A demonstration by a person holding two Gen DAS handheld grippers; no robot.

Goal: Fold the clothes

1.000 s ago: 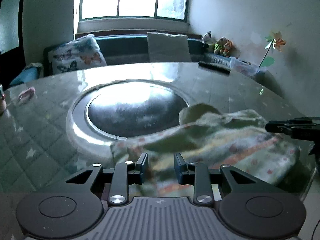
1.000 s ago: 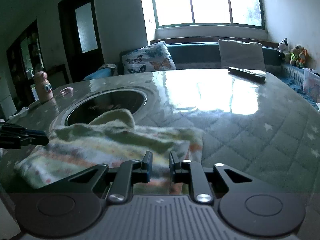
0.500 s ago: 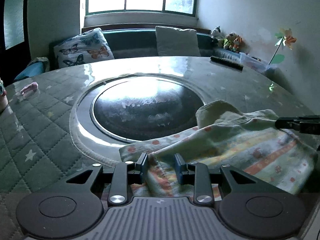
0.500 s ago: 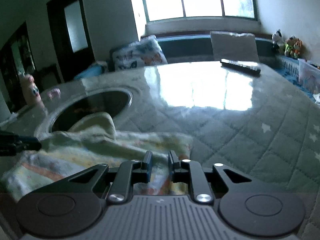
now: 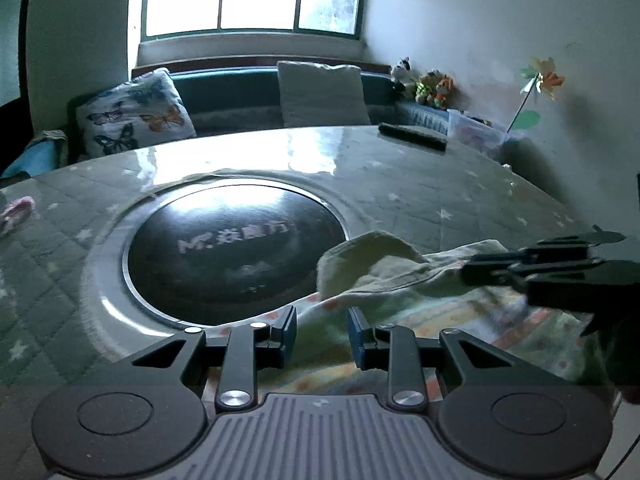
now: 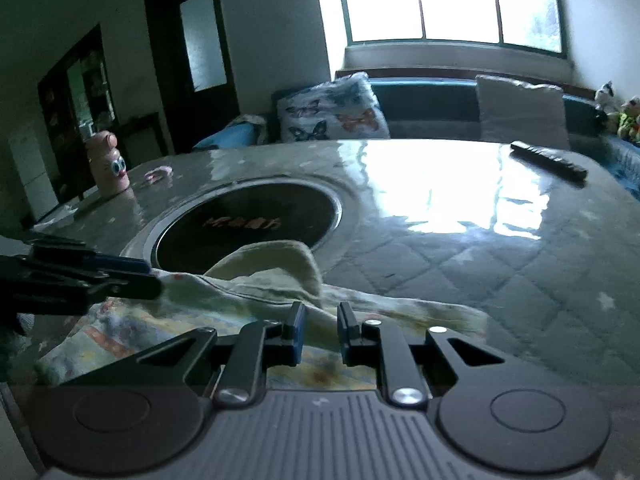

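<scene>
A pale green patterned garment (image 5: 420, 304) lies bunched on the near edge of the round table, with a cream flap sticking up; it also shows in the right wrist view (image 6: 248, 304). My left gripper (image 5: 322, 330) sits low over its left end, jaws a little apart with cloth showing between them. My right gripper (image 6: 319, 330) sits over its right end in the same narrow stance, cloth between the jaws. Each gripper shows in the other's view: the right one (image 5: 532, 268) and the left one (image 6: 96, 276).
The table (image 6: 520, 264) has a quilted star-print cover under glass and a dark round inset (image 5: 236, 256) in its middle. A remote (image 6: 548, 160) lies at the far right. A pink figurine bottle (image 6: 110, 168) and a small pink item (image 6: 158, 174) stand far left. A sofa with cushions runs behind.
Both grippers have come closer together over the garment, which is now more bunched. The jaws have stayed at about the same narrow gap.
</scene>
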